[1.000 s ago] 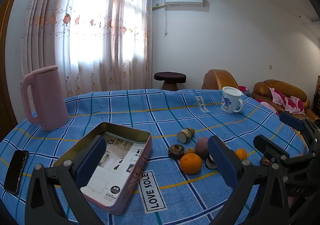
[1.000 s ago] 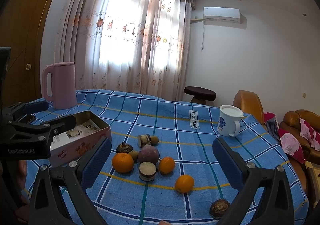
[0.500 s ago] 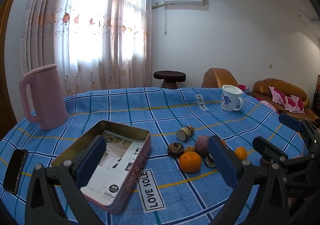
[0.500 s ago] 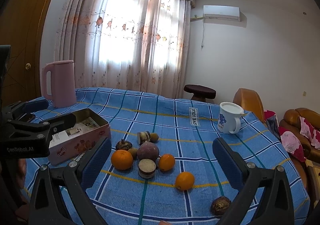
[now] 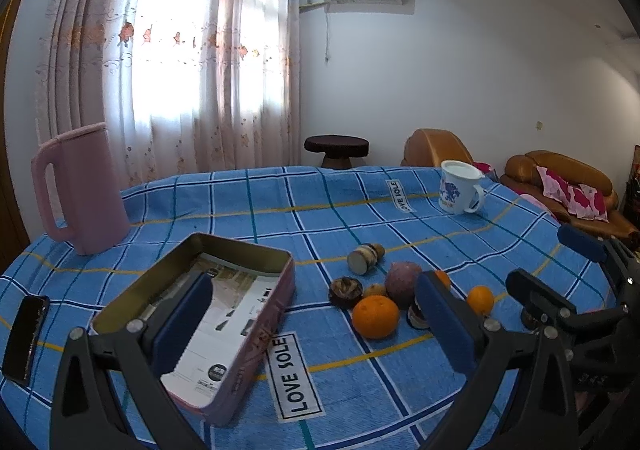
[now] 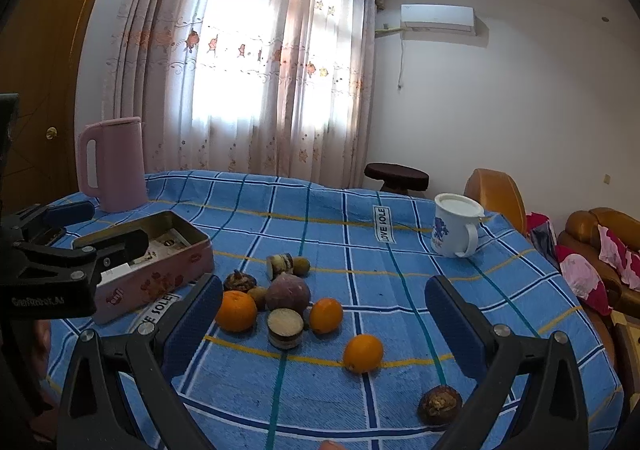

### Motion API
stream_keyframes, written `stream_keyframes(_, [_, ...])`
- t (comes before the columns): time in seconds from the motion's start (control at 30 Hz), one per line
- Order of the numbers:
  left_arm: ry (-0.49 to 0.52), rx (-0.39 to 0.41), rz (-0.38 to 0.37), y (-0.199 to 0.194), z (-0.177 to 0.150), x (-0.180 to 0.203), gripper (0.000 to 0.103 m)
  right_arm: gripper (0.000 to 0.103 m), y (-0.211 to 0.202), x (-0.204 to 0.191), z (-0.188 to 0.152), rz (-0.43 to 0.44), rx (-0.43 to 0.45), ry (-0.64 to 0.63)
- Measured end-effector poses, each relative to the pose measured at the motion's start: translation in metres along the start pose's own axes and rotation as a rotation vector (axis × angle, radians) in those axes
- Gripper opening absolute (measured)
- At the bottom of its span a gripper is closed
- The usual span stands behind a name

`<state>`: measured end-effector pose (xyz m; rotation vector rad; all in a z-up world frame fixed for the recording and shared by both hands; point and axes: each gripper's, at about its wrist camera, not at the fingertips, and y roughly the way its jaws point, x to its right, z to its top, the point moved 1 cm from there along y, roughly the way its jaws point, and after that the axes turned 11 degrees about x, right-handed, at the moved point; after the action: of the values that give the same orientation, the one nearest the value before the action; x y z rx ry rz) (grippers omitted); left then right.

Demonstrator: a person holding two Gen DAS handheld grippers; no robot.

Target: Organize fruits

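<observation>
both grippers, left gripper and right gripper, hover released and empty over the table.
fruits lie clustered on the blue cloth beside the open tin, likely their destination.

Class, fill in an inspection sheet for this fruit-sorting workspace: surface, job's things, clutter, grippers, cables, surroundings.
Surface: blue checked tablecloth, flat.
Job's things: three oranges, largest; purple round fruit; dark brown fruits, one apart; open pink rectangular tin holding printed paper.
Clutter: pink plastic jug; white mug with blue print; black phone.
Grippers: left gripper and right gripper open, empty.
Cables: nothing seen.
Surroundings: curtains, sofa, stool.
</observation>
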<state>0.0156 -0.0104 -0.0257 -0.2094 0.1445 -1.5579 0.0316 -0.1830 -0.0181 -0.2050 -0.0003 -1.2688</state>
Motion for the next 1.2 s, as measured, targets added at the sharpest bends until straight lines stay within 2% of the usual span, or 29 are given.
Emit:
stream_keyframes(0.23, [0.034, -0.046, -0.070, 0.013, -0.015, 0.025, 0.103, 0.102, -0.004, 0.043, -0.036, -0.082, -0.058, 0.024])
stream_keyframes(0.53, [0.100, -0.114, -0.219, 0.040, -0.028, 0.082, 0.103, 0.100, 0.000, 0.084, -0.062, -0.144, -0.137, 0.078])
stream_keyframes(0.63, [0.112, -0.126, -0.262, 0.049, -0.028, 0.099, 0.102, 0.087, 0.001, 0.091, -0.071, -0.130, -0.164, 0.088])
stream_keyframes(0.7, [0.111, -0.154, -0.293, 0.056, -0.029, 0.111, 0.097, 0.077, 0.005, 0.095, -0.077, -0.117, -0.189, 0.103])
stream_keyframes(0.83, [0.123, -0.213, -0.355, 0.071, -0.034, 0.133, 0.091, 0.071, 0.008, 0.098, -0.084, -0.092, -0.215, 0.119])
stream_keyframes(0.9, [0.141, -0.239, -0.373, 0.077, -0.037, 0.143, 0.085, 0.058, 0.010, 0.099, -0.086, -0.078, -0.229, 0.128])
stream_keyframes(0.97, [0.144, -0.268, -0.399, 0.083, -0.040, 0.151, 0.082, 0.053, 0.012, 0.100, -0.090, -0.064, -0.247, 0.133])
stream_keyframes(1.07, [0.149, -0.316, -0.420, 0.095, -0.044, 0.161, 0.071, 0.047, 0.014, 0.100, -0.093, -0.047, -0.256, 0.141])
stream_keyframes(1.1, [0.148, -0.327, -0.429, 0.097, -0.044, 0.164, 0.065, 0.046, 0.014, 0.101, -0.094, -0.043, -0.258, 0.139])
stream_keyframes(1.2, [0.168, -0.356, -0.440, 0.106, -0.048, 0.172, 0.061, 0.045, 0.015, 0.102, -0.096, -0.037, -0.263, 0.143])
